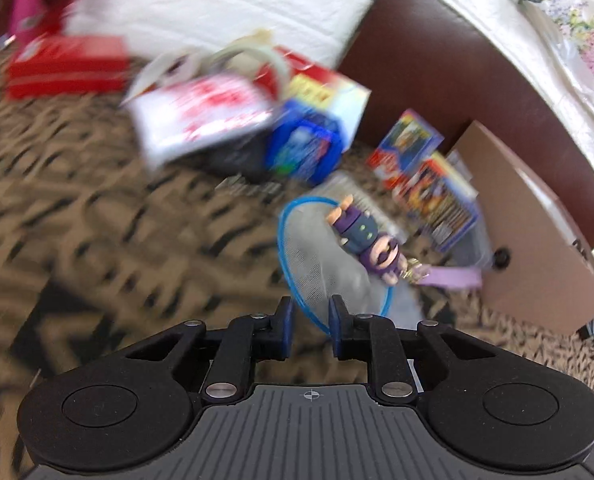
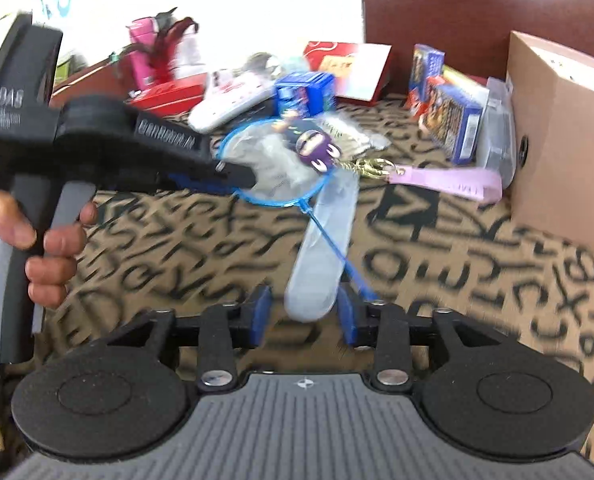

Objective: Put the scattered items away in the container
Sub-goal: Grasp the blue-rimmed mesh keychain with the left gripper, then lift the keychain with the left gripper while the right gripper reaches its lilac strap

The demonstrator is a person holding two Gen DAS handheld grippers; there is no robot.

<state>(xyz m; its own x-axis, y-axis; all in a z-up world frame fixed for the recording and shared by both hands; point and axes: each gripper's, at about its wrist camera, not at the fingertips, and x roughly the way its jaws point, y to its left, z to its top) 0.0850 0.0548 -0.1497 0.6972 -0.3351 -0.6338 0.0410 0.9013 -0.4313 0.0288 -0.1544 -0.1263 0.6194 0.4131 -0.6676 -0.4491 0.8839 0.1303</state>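
Left gripper (image 1: 311, 314) straddles net (image 1: 325, 264) rim.

Left wrist view: low over the patterned surface (image 1: 97, 208), looking forward past its own tool (image 1: 311, 316), close on the blue-rimmed net (image 1: 321, 264) and the purple figure (image 1: 371, 240). Right wrist view: further back, aimed the same way beyond its tool (image 2: 305, 314), catching the left tool (image 2: 233, 172) side-on. Shared by both: net, figure, cardboard box (image 1: 533, 232), blue packs (image 1: 303, 144)
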